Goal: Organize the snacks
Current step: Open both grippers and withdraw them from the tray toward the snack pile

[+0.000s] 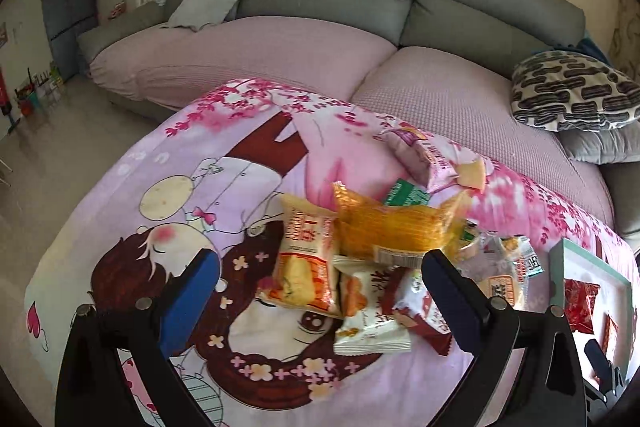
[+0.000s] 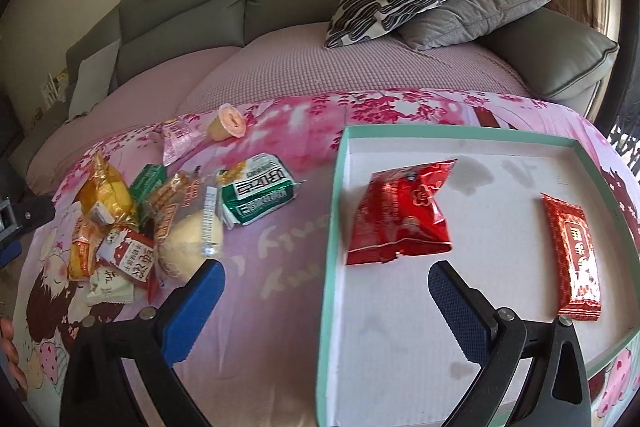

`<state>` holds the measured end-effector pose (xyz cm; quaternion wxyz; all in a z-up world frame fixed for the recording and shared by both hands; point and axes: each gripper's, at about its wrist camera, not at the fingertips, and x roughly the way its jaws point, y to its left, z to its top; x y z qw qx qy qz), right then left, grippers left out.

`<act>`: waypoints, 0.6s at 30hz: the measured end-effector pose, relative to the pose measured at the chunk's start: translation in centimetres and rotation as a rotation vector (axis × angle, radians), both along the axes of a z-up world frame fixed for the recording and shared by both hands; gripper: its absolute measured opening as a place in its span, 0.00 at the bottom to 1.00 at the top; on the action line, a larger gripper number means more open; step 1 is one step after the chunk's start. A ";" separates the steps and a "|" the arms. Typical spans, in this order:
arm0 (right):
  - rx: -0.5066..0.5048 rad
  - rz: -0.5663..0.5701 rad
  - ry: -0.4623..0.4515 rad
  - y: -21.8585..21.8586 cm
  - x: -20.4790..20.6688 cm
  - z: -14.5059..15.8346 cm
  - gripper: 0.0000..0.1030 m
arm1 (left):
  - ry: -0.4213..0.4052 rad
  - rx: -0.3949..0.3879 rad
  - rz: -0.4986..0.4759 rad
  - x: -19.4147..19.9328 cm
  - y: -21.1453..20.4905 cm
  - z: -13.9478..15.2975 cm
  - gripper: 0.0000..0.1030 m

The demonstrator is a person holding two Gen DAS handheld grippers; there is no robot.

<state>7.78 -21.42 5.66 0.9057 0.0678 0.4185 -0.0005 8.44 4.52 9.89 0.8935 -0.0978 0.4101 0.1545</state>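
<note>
Glossy foil red packet [image 2: 402,213]; matt cardboard tray [image 2: 460,143]; printed cloth cover [image 2: 272,291]; textured blue pads [image 2: 456,311].

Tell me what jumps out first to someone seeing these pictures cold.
First, the jumbled heap of snack packets on the pink cartoon-print cloth, straight ahead of the left gripper, whose jaws stand wide open. Next, the shallow teal-rimmed box to the heap's right, holding just two red packets: a puffy one near its left wall and a flat one by its right, under the open right gripper.
</note>
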 end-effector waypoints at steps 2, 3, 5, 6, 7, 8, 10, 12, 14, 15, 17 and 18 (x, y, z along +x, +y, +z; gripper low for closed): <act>0.011 0.020 0.004 1.1 0.1 -0.2 1.00 | 0.002 -0.003 0.027 -0.4 1.2 -0.1 0.98; 0.017 0.028 0.005 1.6 0.1 -0.3 1.00 | 0.000 -0.008 0.035 -0.5 1.7 -0.1 0.98; 0.021 0.045 0.007 2.6 0.2 -0.5 1.00 | 0.000 -0.021 0.047 -0.8 2.7 -0.3 0.98; 0.018 0.055 0.008 3.1 0.3 -0.5 1.00 | 0.000 -0.027 0.055 -0.9 3.2 -0.4 0.98; 0.014 0.066 0.008 3.6 0.3 -0.6 1.00 | 0.000 -0.032 0.062 -1.0 3.6 -0.4 0.98; 0.009 0.076 0.009 4.1 0.3 -0.7 1.00 | -0.001 -0.038 0.069 -1.1 4.1 -0.5 0.98; -0.018 0.083 0.008 4.8 0.3 -0.8 1.00 | -0.006 -0.051 0.083 -1.2 4.9 -0.5 0.98; -0.042 0.081 0.003 5.2 0.3 -0.8 1.00 | -0.011 -0.067 0.089 -1.4 5.5 -0.5 0.98; -0.036 0.078 0.000 5.3 0.3 -0.8 1.00 | -0.011 -0.081 0.088 -1.4 5.8 -0.7 0.98; -0.022 0.079 -0.005 5.3 0.3 -0.7 1.00 | -0.012 -0.086 0.084 -1.4 5.8 -0.8 0.98; -0.005 0.080 -0.018 5.4 0.3 -0.5 1.00 | -0.016 -0.094 0.076 -1.3 5.8 -0.9 0.98; -0.005 0.083 -0.027 5.4 0.2 -0.3 1.00 | -0.020 -0.098 0.069 -1.2 5.8 -1.0 0.98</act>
